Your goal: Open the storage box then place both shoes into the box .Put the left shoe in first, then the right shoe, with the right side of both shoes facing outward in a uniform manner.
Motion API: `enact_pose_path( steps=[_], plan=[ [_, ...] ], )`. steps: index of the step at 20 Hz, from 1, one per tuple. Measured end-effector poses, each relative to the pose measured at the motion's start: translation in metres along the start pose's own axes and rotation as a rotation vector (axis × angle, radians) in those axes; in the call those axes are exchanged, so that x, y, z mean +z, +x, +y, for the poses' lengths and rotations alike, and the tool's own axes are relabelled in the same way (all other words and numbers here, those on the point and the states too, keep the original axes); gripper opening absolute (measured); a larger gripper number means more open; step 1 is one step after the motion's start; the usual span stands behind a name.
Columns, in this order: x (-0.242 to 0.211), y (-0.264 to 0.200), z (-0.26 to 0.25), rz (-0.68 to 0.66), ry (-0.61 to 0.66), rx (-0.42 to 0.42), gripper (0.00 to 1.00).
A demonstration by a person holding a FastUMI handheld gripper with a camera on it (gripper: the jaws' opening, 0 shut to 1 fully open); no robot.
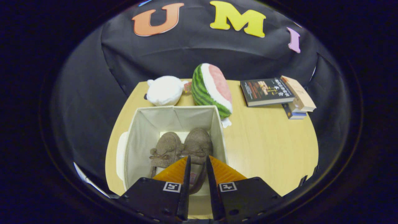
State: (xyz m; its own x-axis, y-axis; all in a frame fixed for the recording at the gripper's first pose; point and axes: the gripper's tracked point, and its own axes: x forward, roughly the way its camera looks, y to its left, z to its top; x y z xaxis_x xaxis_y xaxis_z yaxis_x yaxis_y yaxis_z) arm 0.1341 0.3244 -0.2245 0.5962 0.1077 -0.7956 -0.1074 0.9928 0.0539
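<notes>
An open fabric storage box [140, 137] is seen on the light wooden table [267, 146], its pale lining exposed and its lid lying just beside its left wall. Two brown fuzzy shoes are set side by side on the box floor, toes pointed away from the tongs [197, 165]: the left-hand shoe [164, 149] lies with its laces showing, and the right-hand shoe [199, 143] is touching it on its right. The tongs are held above the near end of the box, their two fingers drawn close with only a narrow gap between them; the heel rim of the right-hand shoe is seen in that gap, though whether both fingers press on it cannot be told. Beyond the box, a white plush toy [164, 90] and a watermelon-slice plush [213, 90] are placed near its far wall, the watermelon almost against the far right corner. A small stack of books [276, 93] is set well apart at the table's far right.
</notes>
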Motion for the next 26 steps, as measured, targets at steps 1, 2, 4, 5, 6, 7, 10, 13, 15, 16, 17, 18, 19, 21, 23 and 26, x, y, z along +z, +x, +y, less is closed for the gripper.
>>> enact_pose_path(
  steps=[1,2,4,5,6,7,10,13,15,16,17,18,19,21,23,26],
  plan=[
    [0.007,-0.013,0.000,-0.040,0.003,0.009,0.30],
    [0.013,-0.026,-0.001,-0.082,0.002,0.015,0.35],
    [0.030,-0.055,-0.005,-0.176,-0.025,0.024,0.37],
    [0.036,-0.071,-0.010,-0.225,-0.041,0.022,0.38],
    [0.041,-0.087,-0.015,-0.272,-0.051,0.023,0.38],
    [0.045,-0.100,-0.020,-0.316,-0.056,0.029,0.38],
    [0.055,-0.143,-0.046,-0.433,-0.051,0.029,0.53],
    [0.061,-0.179,-0.080,-0.539,-0.071,0.039,0.73],
    [0.064,-0.199,-0.103,-0.603,-0.100,0.032,0.87],
    [0.064,-0.208,-0.115,-0.631,-0.104,0.028,0.95],
    [0.061,-0.213,-0.127,-0.647,-0.103,0.024,0.96],
    [0.059,-0.219,-0.138,-0.657,-0.100,0.024,0.96],
    [0.057,-0.226,-0.149,-0.671,-0.103,0.029,0.95],
    [0.057,-0.244,-0.178,-0.713,-0.105,0.018,0.95],
    [0.056,-0.258,-0.209,-0.763,-0.091,-0.017,0.95],
    [0.044,-0.273,-0.249,-0.797,-0.054,-0.042,0.95]
  ],
)
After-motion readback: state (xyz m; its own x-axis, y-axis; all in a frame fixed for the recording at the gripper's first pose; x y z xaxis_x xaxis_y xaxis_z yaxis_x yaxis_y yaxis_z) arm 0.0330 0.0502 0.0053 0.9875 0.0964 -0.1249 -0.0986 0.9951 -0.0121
